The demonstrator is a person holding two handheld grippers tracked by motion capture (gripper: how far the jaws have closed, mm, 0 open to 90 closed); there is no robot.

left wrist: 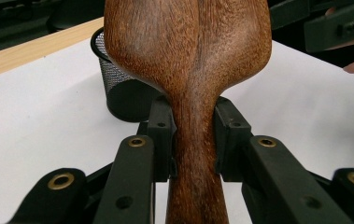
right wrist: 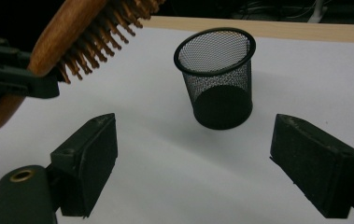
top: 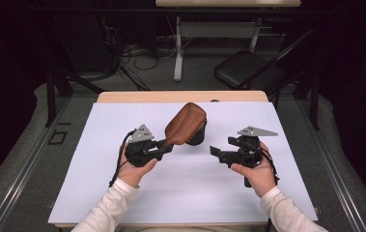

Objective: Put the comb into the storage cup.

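**Wooden brush clamped in the left gripper, mesh cup sitting right behind it**

So the white mat [top: 180, 193] covers most of the table, with a strip of bare wooden table edge [top: 180, 96] showing along the top of it in the high view. Past that, in the upper part of the frame, there's a dark floor with loose cables [top: 137, 53], a white desk leg [top: 178, 48] and a black folding chair [top: 248, 70] at upper right.

The black mesh cup [right wrist: 216, 77] stands upright near the middle of the mat. In the high view the brush head hangs over it and hides most of it, so just a dark bit peeks out at the head's right side.

The left gripper [left wrist: 194, 135] has its jaws pressed on the narrow neck of the wooden hairbrush [top: 185, 124], one pad on each side. The brush is held off the mat, slanting up and to the right in the high view, bristles facing down.

The right gripper [right wrist: 193, 163] sits at centre right of the high view, well apart from the brush. Its jaws stand wide apart with nothing between them, and they point toward the cup in the right gripper view.
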